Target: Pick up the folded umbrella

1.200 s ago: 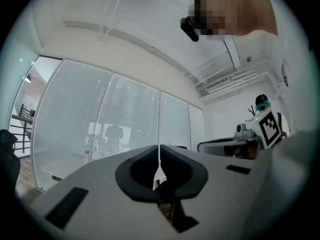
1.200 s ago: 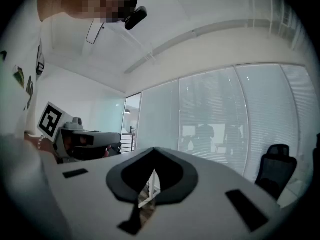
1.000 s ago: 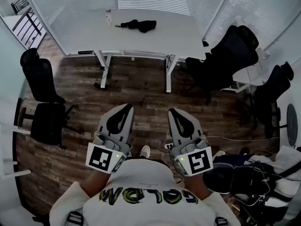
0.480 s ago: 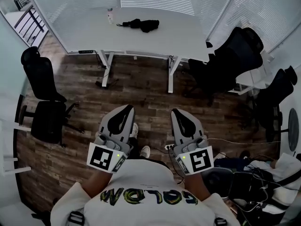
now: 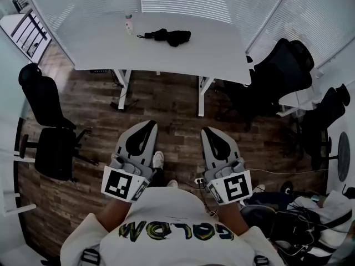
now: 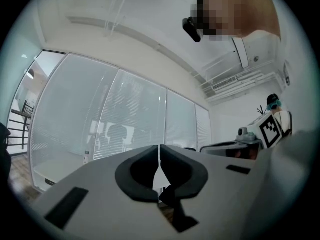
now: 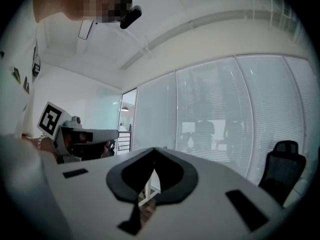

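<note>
Left gripper [image 5: 147, 126] and right gripper [image 5: 207, 131], which we hold side by side over the wooden floor [image 5: 166, 107], are both closed and empty, well short of the table [image 5: 188, 60].
We see the folded umbrella [image 5: 169, 36] lying on the white table toward its far edge, with a small bottle [image 5: 128, 24] near its left; a black office chair [image 5: 47, 121] stands at left and a second chair [image 5: 283, 71] at right.
</note>
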